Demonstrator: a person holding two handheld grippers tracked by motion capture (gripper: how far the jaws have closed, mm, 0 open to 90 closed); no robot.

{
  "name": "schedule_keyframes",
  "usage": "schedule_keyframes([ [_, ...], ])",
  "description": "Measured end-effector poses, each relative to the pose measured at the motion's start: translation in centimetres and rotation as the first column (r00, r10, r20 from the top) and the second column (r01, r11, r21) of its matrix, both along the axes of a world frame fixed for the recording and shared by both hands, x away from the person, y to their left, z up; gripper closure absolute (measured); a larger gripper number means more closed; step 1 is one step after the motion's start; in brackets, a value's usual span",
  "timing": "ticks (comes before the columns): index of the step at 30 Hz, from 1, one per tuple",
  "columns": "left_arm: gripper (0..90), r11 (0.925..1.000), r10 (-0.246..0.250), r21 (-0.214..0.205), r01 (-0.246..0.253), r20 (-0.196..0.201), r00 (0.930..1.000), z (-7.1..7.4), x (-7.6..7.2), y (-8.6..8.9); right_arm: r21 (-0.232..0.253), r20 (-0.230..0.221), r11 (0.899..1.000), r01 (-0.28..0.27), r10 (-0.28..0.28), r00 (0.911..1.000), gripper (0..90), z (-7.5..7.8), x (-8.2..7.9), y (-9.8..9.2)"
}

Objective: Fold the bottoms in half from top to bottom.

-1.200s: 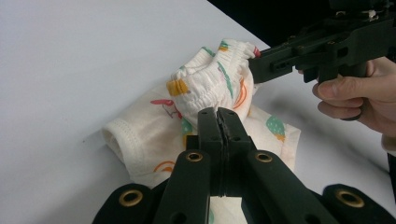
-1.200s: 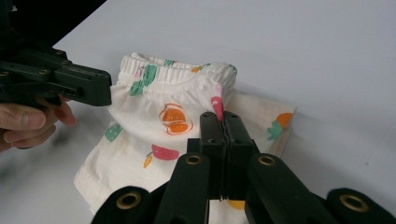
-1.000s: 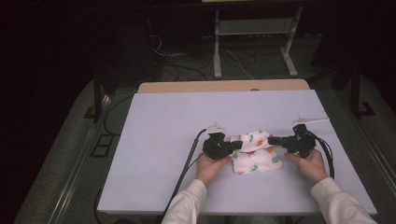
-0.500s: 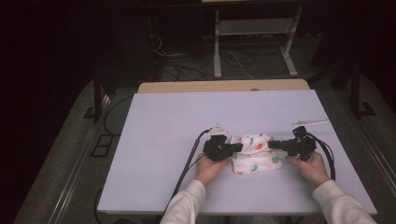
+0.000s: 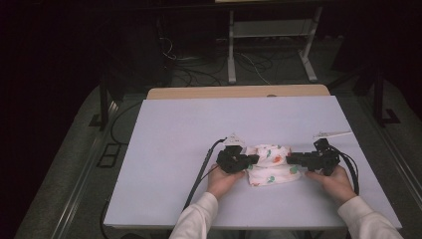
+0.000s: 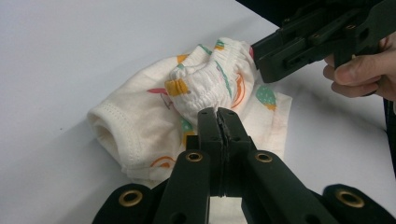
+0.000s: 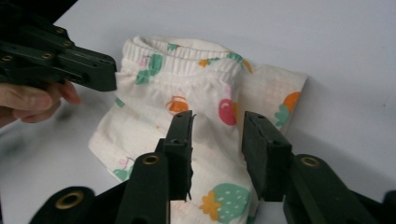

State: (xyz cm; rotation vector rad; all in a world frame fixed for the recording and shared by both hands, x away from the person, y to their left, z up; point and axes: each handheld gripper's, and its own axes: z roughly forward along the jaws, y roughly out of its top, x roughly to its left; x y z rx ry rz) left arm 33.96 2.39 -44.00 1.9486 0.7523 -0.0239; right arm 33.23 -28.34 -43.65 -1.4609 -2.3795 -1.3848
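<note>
**Left gripper pinches the printed garment while the right one lets go**

A small cream garment (image 5: 270, 163) printed with fruit shapes lies crumpled on the white counter (image 5: 189, 144), toward the person's edge of it and between the two hands. Its elastic waistband is bunched up on top, and one hemmed leg opening gapes toward the counter in the left gripper view.

The left gripper (image 5: 253, 159) sits at the garment's left side. Its jaws are pressed together with a fold of the gathered waistband (image 6: 205, 88) caught at their tips, so it is gripping the cloth. The left hand (image 5: 222, 180) holds it just in front of the garment.

The right gripper (image 5: 290, 160) reaches the garment's right side. Its jaws have just been opening and now stand apart, with the printed cloth lying under and between them; the pads do not press on it. The right hand (image 5: 337, 182) rests on the counter just right of the garment.

In the right gripper view, the left gripper's closed tips meet the garment's waistband edge at the far side.

A cable (image 5: 201, 172) trails from the left gripper toward the counter's near edge.
</note>
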Motion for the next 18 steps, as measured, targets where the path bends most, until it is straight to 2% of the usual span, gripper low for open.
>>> schedule_keyframes([
  [6,88.3,0.9999,-0.014,-0.002,0.014,0.017,0.9998,0.0,-0.1,-0.1,0.019,0.017,1.000,-0.002,0.001,0.9999,50.6,0.6,-0.2,-0.1],
  [18,88.3,0.9998,-0.020,-0.002,0.020,0.025,0.9995,0.1,-0.2,-0.1,0.029,0.044,0.999,-0.030,0.029,0.9986,53.8,2.4,1.0,0.8],
])
